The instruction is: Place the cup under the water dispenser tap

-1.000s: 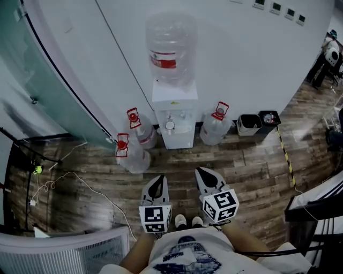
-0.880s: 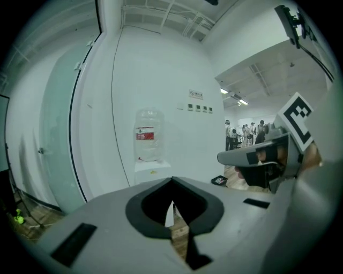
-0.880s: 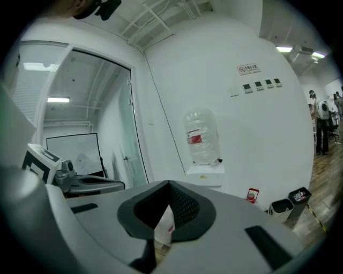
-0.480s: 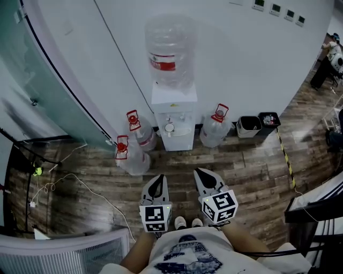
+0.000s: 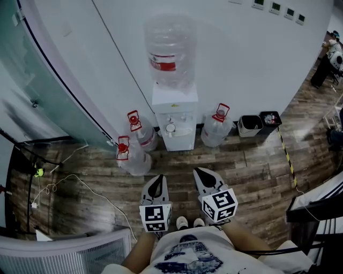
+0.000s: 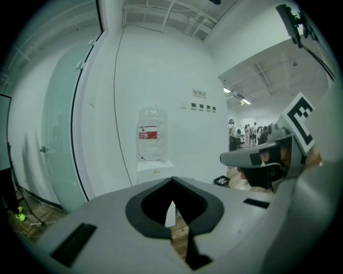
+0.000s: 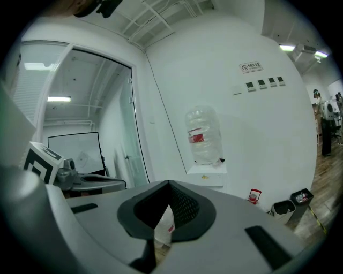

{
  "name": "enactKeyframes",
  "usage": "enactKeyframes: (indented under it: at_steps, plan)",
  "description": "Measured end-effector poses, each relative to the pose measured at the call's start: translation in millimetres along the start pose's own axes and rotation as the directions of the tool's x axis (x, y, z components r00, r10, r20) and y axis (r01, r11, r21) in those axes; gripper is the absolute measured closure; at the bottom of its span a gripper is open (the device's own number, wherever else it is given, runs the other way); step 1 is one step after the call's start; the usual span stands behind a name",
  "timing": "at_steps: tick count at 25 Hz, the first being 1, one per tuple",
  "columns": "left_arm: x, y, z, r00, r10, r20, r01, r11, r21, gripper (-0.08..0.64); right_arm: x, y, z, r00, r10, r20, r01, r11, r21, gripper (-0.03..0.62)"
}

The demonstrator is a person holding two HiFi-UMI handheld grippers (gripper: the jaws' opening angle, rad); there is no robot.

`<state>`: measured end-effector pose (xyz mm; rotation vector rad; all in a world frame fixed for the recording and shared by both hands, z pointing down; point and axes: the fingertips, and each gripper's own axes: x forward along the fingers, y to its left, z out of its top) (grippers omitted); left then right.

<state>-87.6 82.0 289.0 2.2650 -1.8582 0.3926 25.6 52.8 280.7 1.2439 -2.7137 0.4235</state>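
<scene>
the left gripper (image 5: 157, 181) and right gripper (image 5: 202, 174) hover side by side, well apart from the water dispenser (image 5: 175, 115); both have jaws pressed together, holding nothing.

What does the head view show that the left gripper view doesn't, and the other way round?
Only the head view shows the three spare water bottles on the floor and the person's shoes. Only the left gripper view shows the ceiling and people far off. Both show the water dispenser with its big bottle on top, against the white wall.
</scene>
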Motion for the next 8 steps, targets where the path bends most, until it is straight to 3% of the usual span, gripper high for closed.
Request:
enactKeyframes:
  at_steps: [8]
  plan:
    - [4.2,-0.5,-1.2,1.0,0.0,0.005,0.0,1.0,-0.001,0.511,5.5,-2.7,-2.5,1.0,0.006,-0.003,-0.006,1.0,-0.001,0.574]
